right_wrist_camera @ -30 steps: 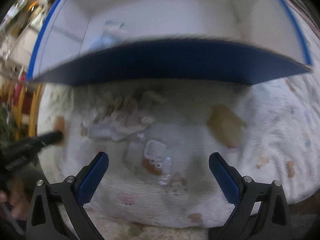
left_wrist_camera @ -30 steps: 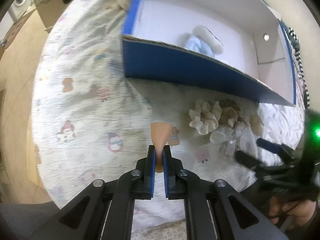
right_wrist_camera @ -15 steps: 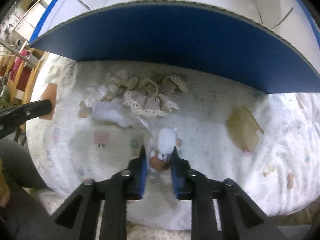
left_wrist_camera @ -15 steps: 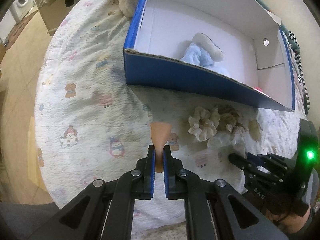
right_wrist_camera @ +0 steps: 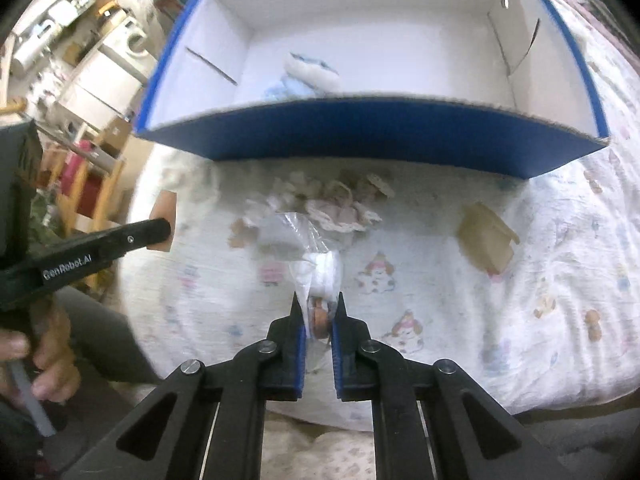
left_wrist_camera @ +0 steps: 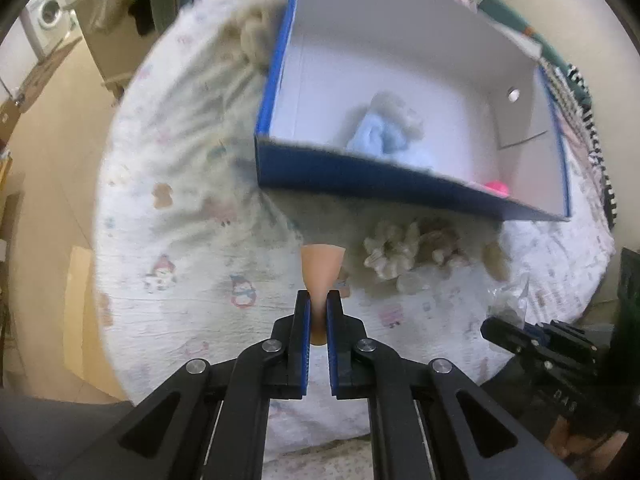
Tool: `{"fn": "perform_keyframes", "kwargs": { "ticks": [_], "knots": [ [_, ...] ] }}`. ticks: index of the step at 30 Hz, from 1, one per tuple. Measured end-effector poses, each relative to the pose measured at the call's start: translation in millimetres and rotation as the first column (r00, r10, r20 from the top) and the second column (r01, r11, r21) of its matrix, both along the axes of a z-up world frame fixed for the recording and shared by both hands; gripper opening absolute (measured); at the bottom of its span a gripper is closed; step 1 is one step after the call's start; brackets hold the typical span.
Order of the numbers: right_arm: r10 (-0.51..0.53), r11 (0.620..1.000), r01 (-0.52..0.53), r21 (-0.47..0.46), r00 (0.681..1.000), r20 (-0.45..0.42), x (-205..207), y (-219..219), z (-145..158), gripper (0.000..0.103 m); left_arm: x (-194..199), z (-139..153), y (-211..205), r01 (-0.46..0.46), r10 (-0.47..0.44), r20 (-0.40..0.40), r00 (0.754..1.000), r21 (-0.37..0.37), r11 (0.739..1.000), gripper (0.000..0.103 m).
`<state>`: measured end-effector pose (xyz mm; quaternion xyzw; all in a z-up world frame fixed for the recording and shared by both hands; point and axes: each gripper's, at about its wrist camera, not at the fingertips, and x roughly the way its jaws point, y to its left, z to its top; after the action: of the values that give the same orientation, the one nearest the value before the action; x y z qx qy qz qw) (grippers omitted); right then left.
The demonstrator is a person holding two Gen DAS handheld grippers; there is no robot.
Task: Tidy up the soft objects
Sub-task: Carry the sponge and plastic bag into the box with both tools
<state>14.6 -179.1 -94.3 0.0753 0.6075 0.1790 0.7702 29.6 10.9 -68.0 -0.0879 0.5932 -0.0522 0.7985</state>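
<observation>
My left gripper is shut on a flat orange-tan sponge pad, held above the patterned bed sheet. My right gripper is shut on a clear plastic bag with a white and orange item inside, lifted off the sheet. A blue box with a white inside lies ahead and holds a light blue fluffy item and a pink item. Cream and lace scrunchies lie in front of the box. The left gripper with its pad shows in the right wrist view.
A tan soft pad lies on the sheet to the right of the scrunchies. A beige fluffy item lies at the box's far left corner. The bed edge drops to the floor on the left.
My right gripper closed on the plastic bag and lifted it off the sheet. Both grippers rose, so more of the box's inside shows. The left gripper keeps holding the pad.
</observation>
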Motion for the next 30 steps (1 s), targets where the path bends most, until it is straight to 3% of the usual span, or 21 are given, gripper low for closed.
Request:
{"fn": "perform_keyframes", "kwargs": {
  "ticks": [6,15,22,30],
  "knots": [
    [-0.004,0.999,-0.001,0.043,0.994,0.113,0,-12,36,0.012,-1,39,1,0.006,-0.007,0.098,0.995,0.015,1.000,0.007],
    [-0.037,0.998,0.025,0.053,0.968,0.247,39,-27,84,0.012,45,70,-10,0.037,-0.035,0.182,0.983,-0.007,0.999,0.007],
    [-0.036,0.999,0.021,0.050,0.944,0.327,78,-34,73,0.012,86,56,-30,0.080,-0.090,0.225,0.970,0.055,0.995,0.007],
    [-0.043,0.999,0.048,-0.013,0.957,0.288,104,-32,40,0.012,119,36,-37,0.085,-0.088,0.196,0.977,0.022,0.996,0.007]
  ]
}}
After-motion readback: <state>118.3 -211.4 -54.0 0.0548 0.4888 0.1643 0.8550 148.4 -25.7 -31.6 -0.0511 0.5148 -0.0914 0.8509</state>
